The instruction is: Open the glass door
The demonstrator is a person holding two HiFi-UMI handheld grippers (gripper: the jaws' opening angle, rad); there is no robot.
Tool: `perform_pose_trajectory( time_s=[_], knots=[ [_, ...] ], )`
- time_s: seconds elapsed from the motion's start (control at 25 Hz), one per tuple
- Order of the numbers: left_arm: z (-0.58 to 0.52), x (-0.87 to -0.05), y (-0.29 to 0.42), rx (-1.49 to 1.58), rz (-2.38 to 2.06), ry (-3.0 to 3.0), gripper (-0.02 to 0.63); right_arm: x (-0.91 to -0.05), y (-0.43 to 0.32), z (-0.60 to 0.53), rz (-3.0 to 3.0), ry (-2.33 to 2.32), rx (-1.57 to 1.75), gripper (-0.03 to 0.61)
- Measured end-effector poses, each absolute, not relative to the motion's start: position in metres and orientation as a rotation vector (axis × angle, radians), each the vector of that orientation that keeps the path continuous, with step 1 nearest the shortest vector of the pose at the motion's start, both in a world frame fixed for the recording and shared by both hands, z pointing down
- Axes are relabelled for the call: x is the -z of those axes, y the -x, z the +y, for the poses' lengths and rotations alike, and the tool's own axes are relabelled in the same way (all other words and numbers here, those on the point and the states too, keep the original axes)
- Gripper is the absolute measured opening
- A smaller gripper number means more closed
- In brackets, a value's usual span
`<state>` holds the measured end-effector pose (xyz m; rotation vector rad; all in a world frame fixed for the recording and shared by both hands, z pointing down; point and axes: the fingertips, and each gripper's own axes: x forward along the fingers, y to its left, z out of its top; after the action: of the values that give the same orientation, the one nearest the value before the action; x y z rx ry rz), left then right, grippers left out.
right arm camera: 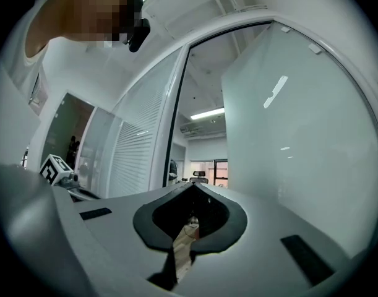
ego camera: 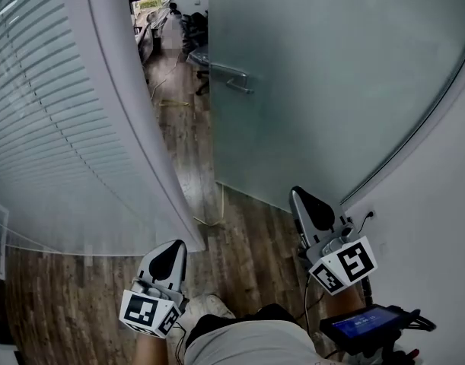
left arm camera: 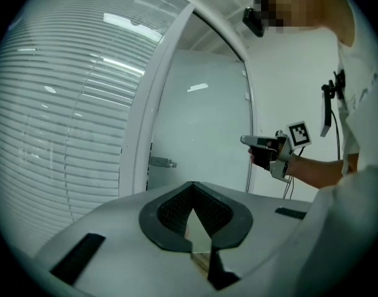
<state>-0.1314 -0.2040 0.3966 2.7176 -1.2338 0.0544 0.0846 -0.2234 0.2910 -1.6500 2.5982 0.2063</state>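
At the bottom of the head view, the left gripper (ego camera: 173, 251) sits lower left with its grey, black-padded jaws closed tip to tip on nothing. The left gripper view (left arm camera: 192, 193) shows the same. The right gripper (ego camera: 302, 200) is at lower right, its jaws also pressed together and empty, as its own view (right arm camera: 192, 193) confirms. A dark handheld device with a blue screen (ego camera: 361, 327) is in the bottom right corner.

Brown wood-plank floor (ego camera: 194, 166) runs up the middle of the frame. A white door-frame post (ego camera: 133, 128) slants across the left, with white slatted blinds (ego camera: 34, 112) beyond it. The frosted glass door (ego camera: 323, 74) fills the upper right and stands open, clear of the post, with its metal lever handle (ego camera: 236, 80) near its left edge. Through the gap, dark office chairs (ego camera: 194, 25) show at the top.
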Motion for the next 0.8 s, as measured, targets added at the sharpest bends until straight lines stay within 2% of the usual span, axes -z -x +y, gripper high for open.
perform_pose_trajectory(
  time_s=[0.2, 0.48, 0.8],
  knots=[
    [-0.189, -0.403, 0.119, -0.060, -1.329, -2.689, 0.000, -0.313, -0.100, -0.196, 2.628, 1.610, -0.174, 0.003],
    [-0.121, -0.359, 0.085, -0.039, -1.436, -2.683, 0.000, -0.292, -0.135, -0.125, 2.662, 1.568, -0.173, 0.003],
    [-0.079, -0.345, 0.065, -0.070, -1.520, -2.660, 0.000, -0.294, -0.151, -0.093, 2.706, 1.487, -0.128, 0.002]
  ],
)
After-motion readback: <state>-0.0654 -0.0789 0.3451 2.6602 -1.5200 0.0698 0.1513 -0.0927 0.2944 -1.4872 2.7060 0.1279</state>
